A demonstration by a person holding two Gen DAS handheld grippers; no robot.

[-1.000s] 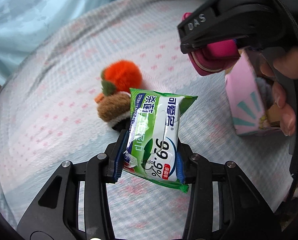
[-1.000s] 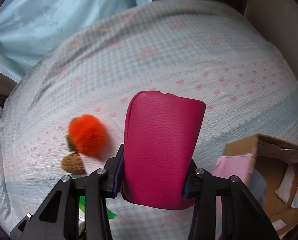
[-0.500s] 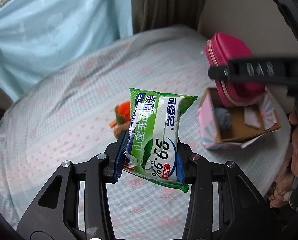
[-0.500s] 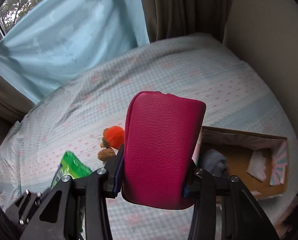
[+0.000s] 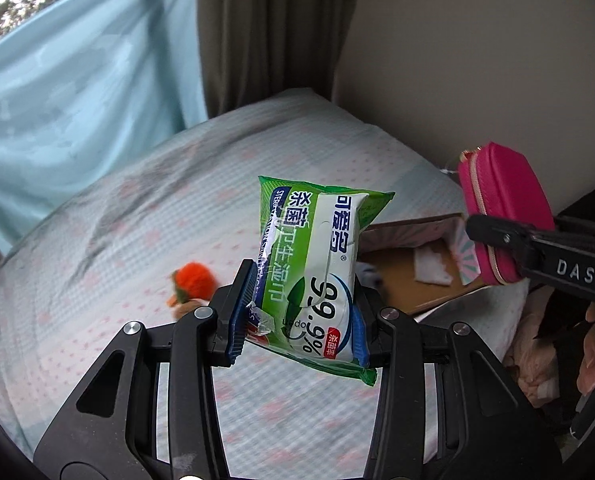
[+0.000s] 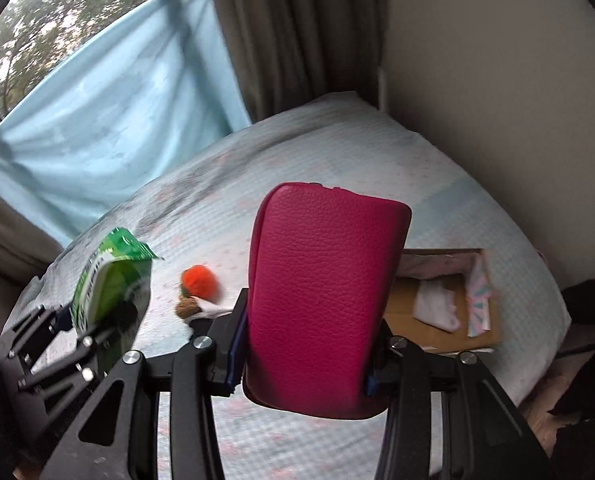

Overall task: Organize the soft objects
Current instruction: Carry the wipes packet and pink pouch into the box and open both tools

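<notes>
Left gripper [image 5: 299,314] clamped on green wipes pack [image 5: 317,264], held above the bed [image 5: 137,240], long axis upright, top toward twelve o'clock. Right gripper [image 6: 303,354] clamped on pink pouch [image 6: 321,296], likewise upright, above cardboard box [image 6: 437,312] at three o'clock. Both angled downward. Orange plush [image 6: 199,280] lying at ten o'clock.

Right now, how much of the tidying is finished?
A little, maybe: the cardboard box already holds something white. In hand: the left gripper clamps the wipes pack, the right gripper the pink pouch. Left: the orange plush toy on the bed.
</notes>
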